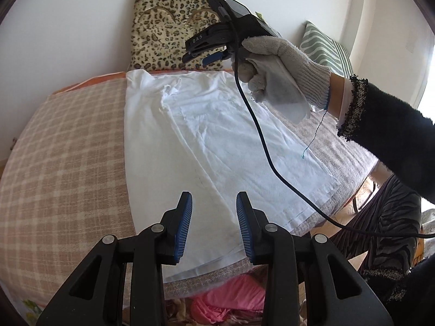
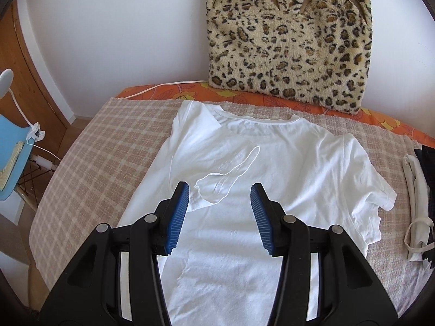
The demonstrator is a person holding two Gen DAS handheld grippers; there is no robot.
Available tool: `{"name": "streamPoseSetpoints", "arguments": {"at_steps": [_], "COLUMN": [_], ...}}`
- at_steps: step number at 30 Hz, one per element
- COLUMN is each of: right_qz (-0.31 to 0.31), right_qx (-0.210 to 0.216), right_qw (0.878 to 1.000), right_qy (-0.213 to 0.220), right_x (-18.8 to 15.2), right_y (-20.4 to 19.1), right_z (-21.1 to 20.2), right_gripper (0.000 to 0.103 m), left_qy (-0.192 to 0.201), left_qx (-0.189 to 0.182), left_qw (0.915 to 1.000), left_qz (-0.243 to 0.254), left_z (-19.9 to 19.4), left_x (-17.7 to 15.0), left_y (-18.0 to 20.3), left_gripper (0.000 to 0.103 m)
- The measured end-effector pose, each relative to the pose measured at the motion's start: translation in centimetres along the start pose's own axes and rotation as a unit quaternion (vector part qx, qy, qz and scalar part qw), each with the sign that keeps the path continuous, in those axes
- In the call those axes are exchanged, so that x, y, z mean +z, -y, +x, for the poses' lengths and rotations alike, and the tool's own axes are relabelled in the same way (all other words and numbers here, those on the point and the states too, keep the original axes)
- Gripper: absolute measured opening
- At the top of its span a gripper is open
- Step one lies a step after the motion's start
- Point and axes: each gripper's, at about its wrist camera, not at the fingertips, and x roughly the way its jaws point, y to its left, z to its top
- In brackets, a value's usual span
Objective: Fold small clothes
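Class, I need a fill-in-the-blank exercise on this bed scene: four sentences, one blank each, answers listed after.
1. The white cotton T-shirt lies on a beige ____ blanket.
2. The plush cushion against the wall has a ____ print.
3. Both tools' ribbed pads are coloured ____.
4. The hand holding the right tool wears a knitted ____.

Answers: checked; leopard; blue; glove

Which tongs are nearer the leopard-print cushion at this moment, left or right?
Right. The right tongs are raised over the collar end of the white T-shirt, just in front of the leopard-print cushion. The left tongs hover open at the shirt's hem end, farthest from it.
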Motion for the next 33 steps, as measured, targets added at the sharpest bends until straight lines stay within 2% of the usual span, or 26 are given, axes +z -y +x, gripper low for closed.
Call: {"name": "streamPoseSetpoints", "arguments": {"at_steps": [1,3,5,8,12,16,20,25,30,33], "right_qz": [0.003,0.006,0.01,0.014,0.029,0.047,0.067,0.089,0.118,0.136], "right_qx": [0.002,-0.002,-0.005,-0.017,-0.026,-0.024,-0.008,-0.001,0.003,0.012], "right_qw": [1.0,1.0,1.0,0.999,0.998,0.996,0.995,0.994,0.99,0.987], "right_qy": [0.003,0.011,0.017,0.027,0.047,0.066,0.076,0.068,0.08,0.085], "right_x": [-0.2,-0.8,-1.6,-2.7,-4.1,-4.8,-5.3,-5.1,-5.0,-4.9], "right_y": [0.7,2.1,3.8,6.5,10.5,14.1,17.2,20.6,23.7,25.0], "right_z": [-1.0,-2.8,-4.7,-7.4,-10.8,-13.6,-14.9,-15.1,-15.8,-15.7], "right_gripper": [0.051,0.053,0.055,0.057,0.06,0.061,0.062,0.062,0.062,0.062], "left_qy": [0.003,0.001,0.0,-0.003,-0.011,-0.008,-0.018,-0.038,-0.067,-0.078], "left_qx": [-0.002,-0.007,-0.01,-0.017,-0.046,-0.06,-0.069,-0.08,-0.086,-0.071], "left_qw": [1.0,0.9998,0.9995,0.9993,0.9987,0.9969,0.9934,0.9868,0.9827,0.9806], "left_qz": [0.006,0.018,0.031,0.034,0.02,0.05,0.091,0.135,0.15,0.165], "left_z": [0.0,0.3,0.6,1.3,2.6,3.8,5.1,6.9,9.4,10.6], "left_x": [0.1,0.3,0.3,0.1,0.1,0.7,1.2,0.8,0.3,0.1], "left_y": [0.6,1.9,3.2,4.9,7.2,10.8,14.5,18.2,20.6,21.6], "left_gripper": [0.033,0.042,0.045,0.045,0.045,0.045,0.045,0.045,0.045,0.045]}}
